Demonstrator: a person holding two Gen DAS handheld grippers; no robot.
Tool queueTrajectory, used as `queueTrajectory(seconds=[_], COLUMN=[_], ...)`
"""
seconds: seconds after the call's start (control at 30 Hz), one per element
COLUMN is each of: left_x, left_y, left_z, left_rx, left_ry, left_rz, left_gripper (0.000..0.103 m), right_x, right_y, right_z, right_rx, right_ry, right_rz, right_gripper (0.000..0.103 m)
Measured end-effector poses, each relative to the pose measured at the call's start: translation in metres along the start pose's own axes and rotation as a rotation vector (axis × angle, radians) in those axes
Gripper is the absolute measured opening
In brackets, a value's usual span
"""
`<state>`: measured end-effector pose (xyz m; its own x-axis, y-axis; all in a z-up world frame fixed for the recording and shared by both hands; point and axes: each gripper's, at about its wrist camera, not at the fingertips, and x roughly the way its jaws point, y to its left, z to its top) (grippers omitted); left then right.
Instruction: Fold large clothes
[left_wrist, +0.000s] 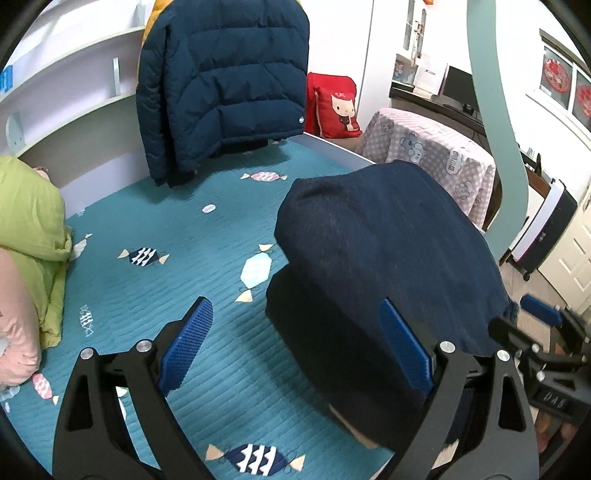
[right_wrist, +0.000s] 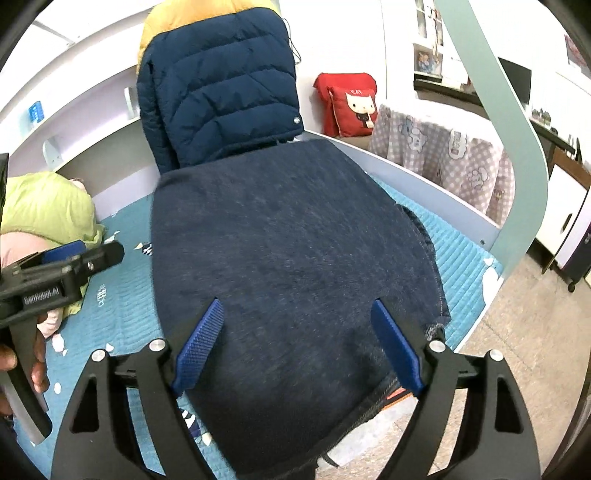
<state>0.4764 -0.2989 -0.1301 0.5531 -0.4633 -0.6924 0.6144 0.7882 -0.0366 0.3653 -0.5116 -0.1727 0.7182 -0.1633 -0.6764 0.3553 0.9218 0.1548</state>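
A folded dark navy garment (left_wrist: 380, 258) lies on the teal bed cover (left_wrist: 166, 229) near the bed's right edge; it fills the middle of the right wrist view (right_wrist: 288, 251). My left gripper (left_wrist: 299, 347) is open, its right finger over the garment's near left part and its left finger over the bare cover. My right gripper (right_wrist: 295, 347) is open above the garment's near edge, holding nothing. The right gripper also shows at the right edge of the left wrist view (left_wrist: 543, 321); the left gripper shows at the left of the right wrist view (right_wrist: 70, 258).
A navy puffer jacket (left_wrist: 221, 81) hangs at the head of the bed. A green quilt (left_wrist: 29, 210) and pink bedding (left_wrist: 14, 325) lie at the left. A red cat cushion (left_wrist: 338, 107), a checked cloth-covered stand (left_wrist: 436, 155) and a teal post (left_wrist: 495, 103) stand to the right.
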Motion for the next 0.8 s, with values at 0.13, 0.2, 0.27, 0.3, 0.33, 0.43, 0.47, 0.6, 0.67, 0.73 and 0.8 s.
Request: queueTrajectory(seconds=[0.13, 0.2, 0.27, 0.3, 0.33, 0.43, 0.47, 0.6, 0.67, 0.73, 0.8], left_x=[-0.024, -0.036, -0.05, -0.057, -0.066, -0.089, -0.094, -0.12, -0.133, -0.141, -0.151], left_y=[0.002, 0.006, 0.011, 0.013, 0.016, 0.022, 0.023, 0.025, 0.025, 0.024, 0.024], left_z=[-0.02, -0.032, -0.044, -0.05, -0.059, -0.082, -0.089, -0.123, -0.141, -0.157, -0.177], left_rx=[0.038, 0.041, 0.034, 0.033, 0.034, 0.035, 0.033, 0.033, 0.03, 0.038, 0.03], left_ry=[-0.006, -0.004, -0.014, -0.017, -0.021, -0.026, -0.026, -0.023, -0.039, -0.035, -0.034], left_rz=[0.025, 0.037, 0.05, 0.056, 0.064, 0.083, 0.087, 0.122, 0.144, 0.161, 0.184], left_gripper=[0.092, 0.092, 0.092, 0.092, 0.093, 0.093, 0.094, 0.096, 0.097, 0.097, 0.097], right_x=[-0.022, -0.033, -0.043, -0.047, -0.054, -0.068, -0.072, -0.092, -0.1, -0.111, -0.121], right_y=[0.016, 0.024, 0.031, 0.033, 0.039, 0.05, 0.054, 0.07, 0.076, 0.081, 0.084], right_z=[-0.006, -0.012, -0.02, -0.023, -0.029, -0.045, -0.049, -0.072, -0.082, -0.092, -0.102], right_rx=[-0.026, -0.032, -0.036, -0.037, -0.038, -0.038, -0.039, -0.051, -0.052, -0.067, -0.079], right_ry=[-0.02, -0.024, -0.027, -0.029, -0.036, -0.036, -0.032, -0.03, -0.025, -0.032, -0.038], right_rz=[-0.003, 0.0, 0.012, 0.014, 0.018, 0.024, 0.029, 0.024, 0.025, 0.019, 0.004], right_gripper=[0.084, 0.084, 0.085, 0.085, 0.086, 0.087, 0.089, 0.091, 0.091, 0.091, 0.095])
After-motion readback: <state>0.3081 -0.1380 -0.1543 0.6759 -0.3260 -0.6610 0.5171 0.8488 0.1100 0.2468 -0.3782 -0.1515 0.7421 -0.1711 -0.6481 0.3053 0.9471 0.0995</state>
